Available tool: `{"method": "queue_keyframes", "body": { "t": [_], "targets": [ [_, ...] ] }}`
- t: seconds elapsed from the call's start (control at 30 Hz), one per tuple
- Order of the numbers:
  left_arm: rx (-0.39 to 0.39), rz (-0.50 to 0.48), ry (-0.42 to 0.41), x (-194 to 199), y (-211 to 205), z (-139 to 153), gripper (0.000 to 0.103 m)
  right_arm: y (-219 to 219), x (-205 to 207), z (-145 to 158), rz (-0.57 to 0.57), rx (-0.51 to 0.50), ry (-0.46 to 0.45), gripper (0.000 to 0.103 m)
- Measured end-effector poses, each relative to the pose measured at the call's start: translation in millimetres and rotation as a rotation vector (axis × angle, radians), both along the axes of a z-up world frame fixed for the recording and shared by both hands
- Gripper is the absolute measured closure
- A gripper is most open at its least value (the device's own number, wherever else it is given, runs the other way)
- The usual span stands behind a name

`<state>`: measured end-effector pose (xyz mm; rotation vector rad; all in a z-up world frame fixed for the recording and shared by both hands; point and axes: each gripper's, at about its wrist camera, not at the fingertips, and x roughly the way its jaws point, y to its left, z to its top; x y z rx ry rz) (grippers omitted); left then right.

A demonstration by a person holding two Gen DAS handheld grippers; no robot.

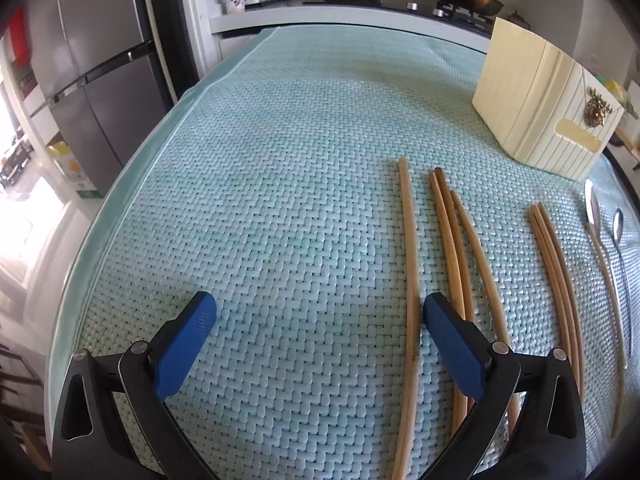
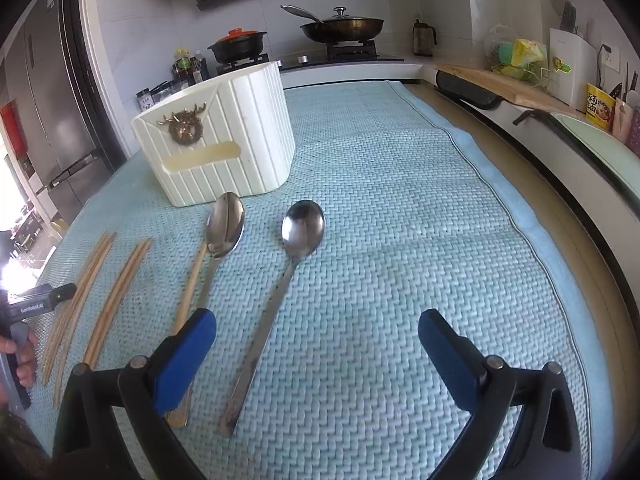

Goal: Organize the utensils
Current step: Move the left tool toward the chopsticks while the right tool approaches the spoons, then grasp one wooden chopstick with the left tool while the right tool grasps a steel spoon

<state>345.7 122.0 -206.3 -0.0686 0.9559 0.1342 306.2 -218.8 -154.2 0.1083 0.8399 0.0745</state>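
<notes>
Several wooden chopsticks (image 1: 412, 264) lie lengthwise on the teal woven mat (image 1: 280, 200); they also show at the left of the right wrist view (image 2: 116, 292). Two steel spoons (image 2: 280, 292) lie side by side, bowls toward a cream ribbed utensil holder (image 2: 224, 148), which also shows in the left wrist view (image 1: 540, 108). My left gripper (image 1: 318, 312) is open and empty, its right finger (image 1: 452, 344) over a chopstick group. My right gripper (image 2: 316, 332) is open and empty, straddling the right spoon's handle.
A stove with a black pot (image 2: 238, 46) and a frying pan (image 2: 340, 26) stands behind the table. A grey fridge (image 1: 92, 80) is at the left. A counter with a cutting board (image 2: 500, 84) runs along the right. The mat's edge (image 2: 500, 184) lies at the right.
</notes>
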Motion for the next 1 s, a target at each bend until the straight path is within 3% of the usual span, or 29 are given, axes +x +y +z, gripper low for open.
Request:
{"method": "queue_keyframes", "body": {
  "t": [0.1,0.17,0.27,0.6,0.73,0.83,0.93,1.0],
  "targets": [
    [0.001,-0.006,-0.004,-0.4,-0.5,-0.3,0.000,8.4,25.1,-9.4,-0.004,-0.015,0.039,0.002],
    [-0.003,-0.009,-0.001,1.1,0.4,-0.5,0.000,13.6,39.4,-16.0,-0.003,-0.023,0.072,0.015],
    [-0.005,-0.010,0.001,8.8,0.9,-0.6,0.000,22.6,51.1,-19.2,0.000,-0.074,0.088,0.024],
    [-0.015,-0.069,0.083,57.3,-0.2,0.9,0.000,35.8,72.4,-21.5,0.019,-0.142,0.098,0.025],
    [-0.009,-0.110,0.107,71.8,-8.9,1.9,0.001,36.7,80.5,-21.4,0.025,-0.139,0.096,0.036],
    [-0.005,-0.161,0.095,70.6,-16.9,5.1,0.013,40.0,82.3,-20.7,0.031,-0.138,0.089,0.050],
    [-0.007,-0.192,0.085,70.0,-22.1,7.6,0.023,40.7,84.3,-20.5,0.027,-0.139,0.084,0.053],
    [-0.009,-0.202,0.083,70.8,-25.0,8.8,0.029,39.8,86.0,-19.9,0.030,-0.131,0.077,0.065]
  ]
}}
